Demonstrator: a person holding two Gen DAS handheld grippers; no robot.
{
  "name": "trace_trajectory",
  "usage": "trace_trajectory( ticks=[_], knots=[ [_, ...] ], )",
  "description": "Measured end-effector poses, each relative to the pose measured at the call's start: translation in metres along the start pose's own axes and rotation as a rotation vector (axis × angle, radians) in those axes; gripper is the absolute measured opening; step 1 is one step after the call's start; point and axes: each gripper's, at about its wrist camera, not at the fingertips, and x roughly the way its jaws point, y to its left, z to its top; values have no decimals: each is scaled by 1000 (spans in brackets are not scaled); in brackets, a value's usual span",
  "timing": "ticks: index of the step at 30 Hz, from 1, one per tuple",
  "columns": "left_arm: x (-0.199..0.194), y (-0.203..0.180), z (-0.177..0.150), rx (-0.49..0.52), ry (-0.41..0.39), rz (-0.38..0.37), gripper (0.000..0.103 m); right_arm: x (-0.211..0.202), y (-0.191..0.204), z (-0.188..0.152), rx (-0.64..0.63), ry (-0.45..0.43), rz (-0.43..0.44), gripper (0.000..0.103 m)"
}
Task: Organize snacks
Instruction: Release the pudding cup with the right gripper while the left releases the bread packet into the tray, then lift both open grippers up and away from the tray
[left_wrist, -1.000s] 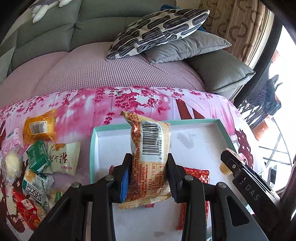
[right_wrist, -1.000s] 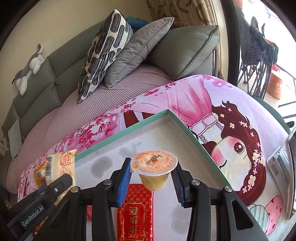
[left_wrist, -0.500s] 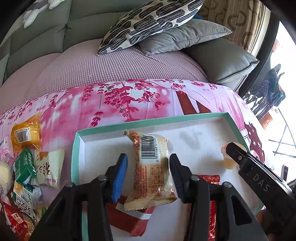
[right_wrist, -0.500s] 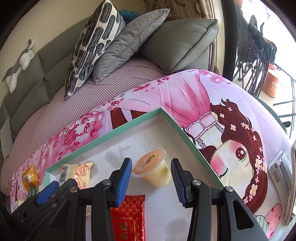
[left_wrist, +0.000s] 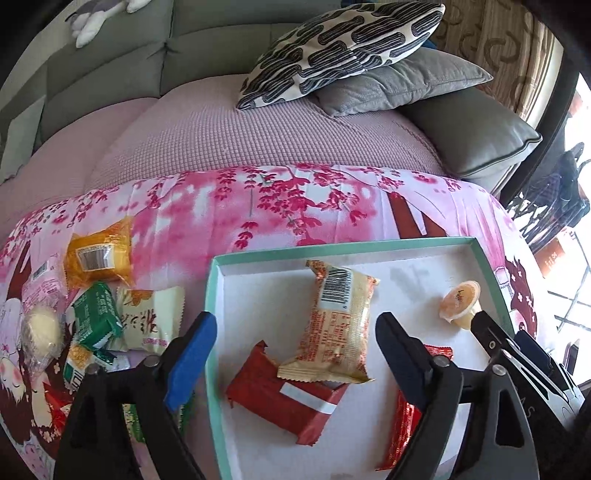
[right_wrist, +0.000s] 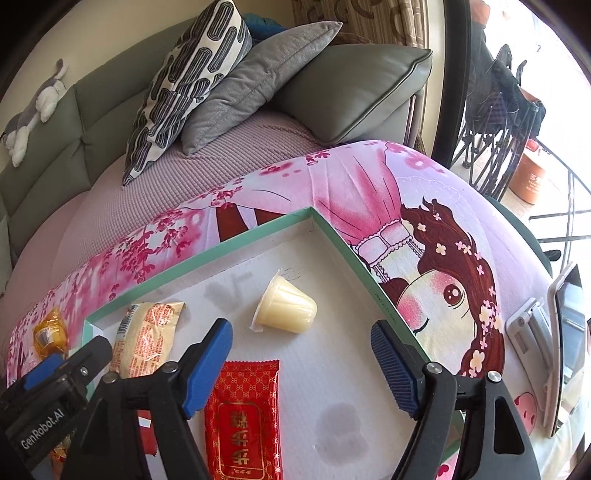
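A teal-rimmed white tray (left_wrist: 213, 295) (right_wrist: 332, 232) lies on the pink cloth. In it lie a beige snack packet (left_wrist: 338, 325) (right_wrist: 146, 338), a red packet (left_wrist: 284, 400), a red-gold packet (right_wrist: 243, 421) (left_wrist: 404, 424) and a jelly cup (left_wrist: 460, 304) (right_wrist: 286, 308) on its side. My left gripper (left_wrist: 295, 354) is open and empty, above the beige packet. My right gripper (right_wrist: 303, 365) is open and empty, just short of the jelly cup. It also shows in the left wrist view (left_wrist: 517, 354).
Several loose snacks lie left of the tray: an orange packet (left_wrist: 98, 254), a green packet (left_wrist: 96, 319), a white packet (left_wrist: 153, 319). A phone on a stand (right_wrist: 565, 347) is at the right. A sofa with cushions (left_wrist: 343, 48) is behind.
Both grippers opened wide and drew back. The beige packet now lies flat in the tray and the jelly cup has tipped onto its side.
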Motion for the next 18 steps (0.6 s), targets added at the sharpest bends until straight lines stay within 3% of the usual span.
trace_trajectory(
  ticks=[12, 18],
  knots=[
    [-13, 25, -10, -20, -27, 78, 98, -6, 8, -20, -40, 11, -9, 103],
    [-19, 34, -22, -35, -25, 62, 99, -19, 24, -35, -104, -4, -24, 103]
  ],
)
